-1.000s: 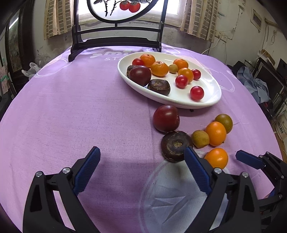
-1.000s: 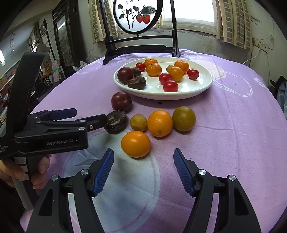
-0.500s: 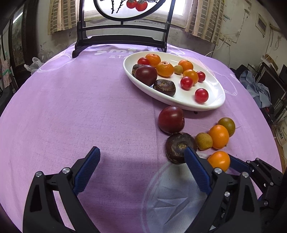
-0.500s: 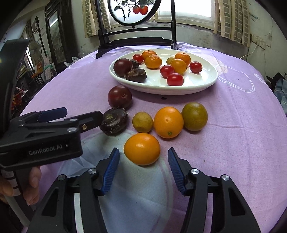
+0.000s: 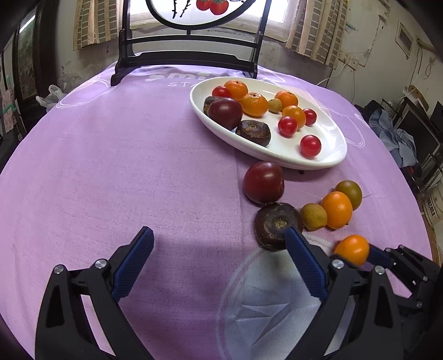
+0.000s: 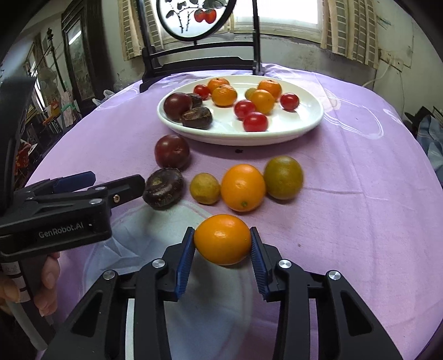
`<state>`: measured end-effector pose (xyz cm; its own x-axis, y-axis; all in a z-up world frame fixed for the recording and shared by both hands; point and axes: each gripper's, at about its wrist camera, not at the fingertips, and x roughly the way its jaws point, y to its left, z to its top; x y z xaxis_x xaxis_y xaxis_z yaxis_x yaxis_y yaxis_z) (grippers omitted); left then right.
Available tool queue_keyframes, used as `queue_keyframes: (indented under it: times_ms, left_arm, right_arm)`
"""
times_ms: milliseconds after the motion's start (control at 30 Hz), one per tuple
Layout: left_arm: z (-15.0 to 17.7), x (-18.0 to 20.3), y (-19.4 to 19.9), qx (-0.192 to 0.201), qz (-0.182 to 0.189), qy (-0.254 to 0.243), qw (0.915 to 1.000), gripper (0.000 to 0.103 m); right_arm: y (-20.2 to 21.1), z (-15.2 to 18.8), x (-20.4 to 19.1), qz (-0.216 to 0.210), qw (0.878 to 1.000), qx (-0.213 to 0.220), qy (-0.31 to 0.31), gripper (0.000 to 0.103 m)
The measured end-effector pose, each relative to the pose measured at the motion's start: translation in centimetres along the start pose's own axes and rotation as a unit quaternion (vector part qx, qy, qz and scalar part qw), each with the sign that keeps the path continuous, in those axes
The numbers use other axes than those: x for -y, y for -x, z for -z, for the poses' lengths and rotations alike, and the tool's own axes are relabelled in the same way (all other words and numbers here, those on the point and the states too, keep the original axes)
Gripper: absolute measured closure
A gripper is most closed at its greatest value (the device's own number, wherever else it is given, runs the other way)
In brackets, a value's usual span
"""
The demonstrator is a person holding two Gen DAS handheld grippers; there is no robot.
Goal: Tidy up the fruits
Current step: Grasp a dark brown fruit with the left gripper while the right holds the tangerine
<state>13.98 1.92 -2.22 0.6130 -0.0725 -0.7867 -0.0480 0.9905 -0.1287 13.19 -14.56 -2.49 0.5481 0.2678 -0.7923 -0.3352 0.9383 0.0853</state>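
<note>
My right gripper (image 6: 221,233) holds its blue pads against both sides of an orange fruit (image 6: 223,239) on the purple cloth, and its jaws are closing. In the left wrist view the same orange fruit (image 5: 351,248) sits at the lower right with one right finger (image 5: 378,254) beside it. My left gripper (image 5: 218,235) is open over bare cloth, its right finger next to a dark brown flat fruit (image 5: 277,224). Loose fruits lie nearby: a dark red plum (image 6: 171,151), a small yellow-green fruit (image 6: 205,188), an orange (image 6: 243,187) and a green-brown fruit (image 6: 283,177). The white oval plate (image 6: 277,138) behind them carries several fruits.
A dark wooden stand with a round painted panel (image 6: 193,16) stands at the table's far edge. A person's hand (image 6: 47,279) grips the left tool at the left. The round table drops off on the right, with clutter (image 5: 398,138) beyond.
The right gripper came forward around the nearest orange fruit and its jaws narrowed until the pads met it. The left gripper stayed open in the same place.
</note>
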Motion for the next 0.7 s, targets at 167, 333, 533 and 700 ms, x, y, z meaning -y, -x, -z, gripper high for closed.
queue_keyframes:
  times_ms: [167, 333, 533, 700]
  left_arm:
    - [0.3, 0.9, -0.1, 0.001, 0.001, -0.022, 0.9998, 0.009]
    - [0.9, 2.0, -0.5, 0.001, 0.002, -0.043, 0.9991, 0.009]
    - [1.2, 3.3, -1.7, -0.018, -0.002, -0.073, 0.9972, 0.009]
    - [0.8, 3.2, -2.0, -0.016, -0.001, -0.062, 0.998, 0.01]
  right_arm:
    - [0.3, -0.2, 1.5, 0.006, 1.0, 0.0, -0.021, 0.063]
    - [0.4, -0.3, 1.8, 0.002, 1.0, -0.002, -0.023, 0.063]
    - [0.1, -0.1, 2.0, 0.002, 0.999, -0.007, -0.032, 0.063]
    - [0.1, -0.1, 1.9, 0.003, 0.999, -0.007, -0.031, 0.063]
